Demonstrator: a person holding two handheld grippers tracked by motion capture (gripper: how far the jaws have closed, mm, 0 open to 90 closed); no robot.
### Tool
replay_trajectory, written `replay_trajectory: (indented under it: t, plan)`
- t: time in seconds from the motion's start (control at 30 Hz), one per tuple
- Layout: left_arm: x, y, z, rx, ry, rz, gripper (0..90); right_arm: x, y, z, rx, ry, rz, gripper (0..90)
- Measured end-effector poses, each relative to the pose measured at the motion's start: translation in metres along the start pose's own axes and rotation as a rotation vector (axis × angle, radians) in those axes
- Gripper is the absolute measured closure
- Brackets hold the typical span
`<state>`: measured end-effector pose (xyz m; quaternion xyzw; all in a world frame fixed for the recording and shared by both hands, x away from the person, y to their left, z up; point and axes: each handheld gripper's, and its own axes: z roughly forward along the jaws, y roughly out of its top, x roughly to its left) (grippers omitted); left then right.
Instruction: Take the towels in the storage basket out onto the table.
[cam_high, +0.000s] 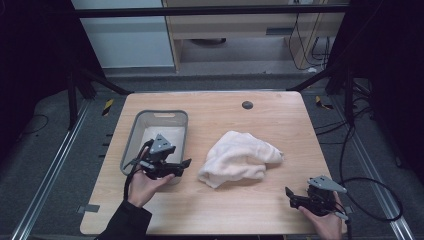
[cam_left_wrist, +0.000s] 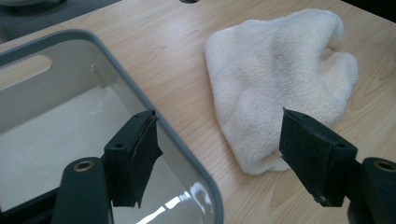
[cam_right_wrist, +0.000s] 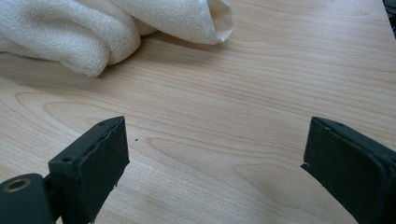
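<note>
— Towel (cam_high: 241, 159) lay crumpled in the middle of the table (cam_high: 270, 116), right?

— Yes, just beside the grey bin (cam_high: 161, 117), not touching it.

— And the tongs?

— The left gripper (cam_high: 182, 165) hovered over the bin's near corner, jaws spread wide, holding nothing. The right gripper (cam_high: 289, 196) sat near the table's front right corner, also wide open, well short of the towel.

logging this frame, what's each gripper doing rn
left gripper: open, holding nothing, over the bin rim.
right gripper: open, empty, short of the towel.

The left gripper (cam_high: 186, 164) hides the grey basket's (cam_high: 131, 145) near corner
</note>
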<state>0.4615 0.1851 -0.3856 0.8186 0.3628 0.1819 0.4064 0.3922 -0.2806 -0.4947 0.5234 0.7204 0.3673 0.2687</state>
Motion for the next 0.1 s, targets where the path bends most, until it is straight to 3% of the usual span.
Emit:
replay_trajectory:
  t: [0.1]
  plan:
    - [0.0041, -0.0057, -0.0061, -0.010, 0.007, -0.016, 28.0, 0.0002, 0.0001, 0.0001, 0.001, 0.001, 0.001, 6.5]
